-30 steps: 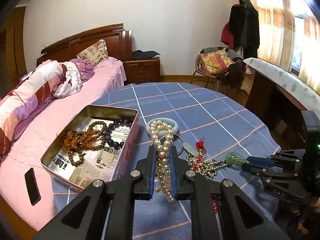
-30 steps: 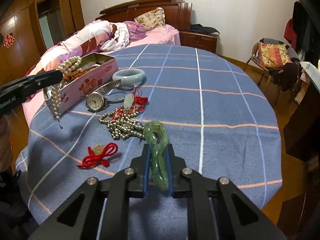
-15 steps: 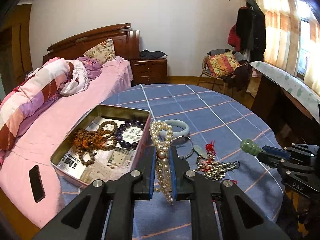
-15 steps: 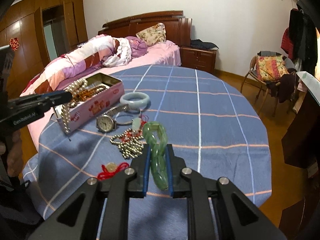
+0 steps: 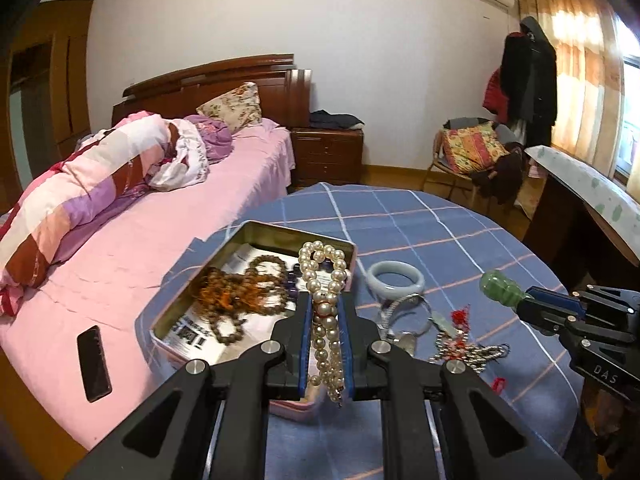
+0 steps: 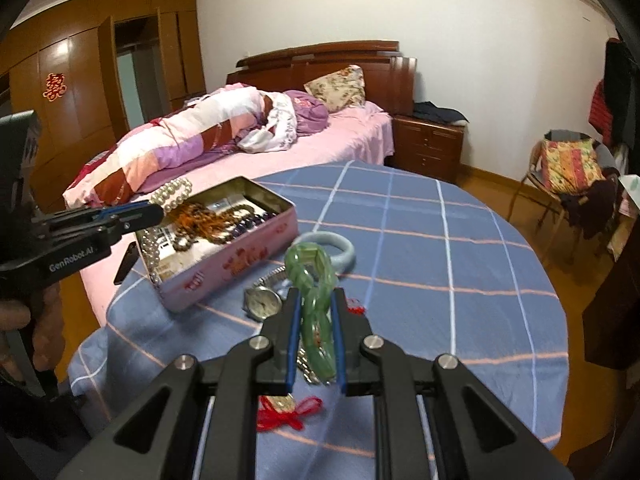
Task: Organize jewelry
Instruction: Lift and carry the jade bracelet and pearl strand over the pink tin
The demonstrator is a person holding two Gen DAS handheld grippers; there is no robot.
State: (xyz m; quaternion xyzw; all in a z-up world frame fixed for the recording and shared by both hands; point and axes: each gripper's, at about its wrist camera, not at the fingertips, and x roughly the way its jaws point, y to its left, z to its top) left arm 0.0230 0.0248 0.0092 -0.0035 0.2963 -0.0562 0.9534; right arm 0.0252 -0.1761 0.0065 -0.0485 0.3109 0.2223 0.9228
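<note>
My left gripper (image 5: 326, 304) is shut on a white pearl necklace (image 5: 325, 280) and holds it above the near end of the open pink tin (image 5: 256, 229). The tin holds brown bead strands (image 5: 240, 288) and purple beads. My right gripper (image 6: 316, 300) is shut on a green jade bracelet (image 6: 314, 280), raised over the table to the right of the tin (image 6: 240, 256). The right gripper shows in the left wrist view (image 5: 520, 298), the left gripper in the right wrist view (image 6: 154, 211).
On the blue checked tablecloth (image 6: 440, 260) lie a pale jade bangle (image 5: 396, 278), a wristwatch (image 6: 262, 302), a silver bead chain with red tassels (image 5: 468, 350) and a red knot charm (image 6: 286, 410). A pink bed (image 5: 132, 240) with a phone (image 5: 94, 362) stands left of the table.
Both grippers have risen and moved left with their loads. The pearl necklace now hangs over the tin instead of the tablecloth beside it; the jade bracelet has come closer to the tin.
</note>
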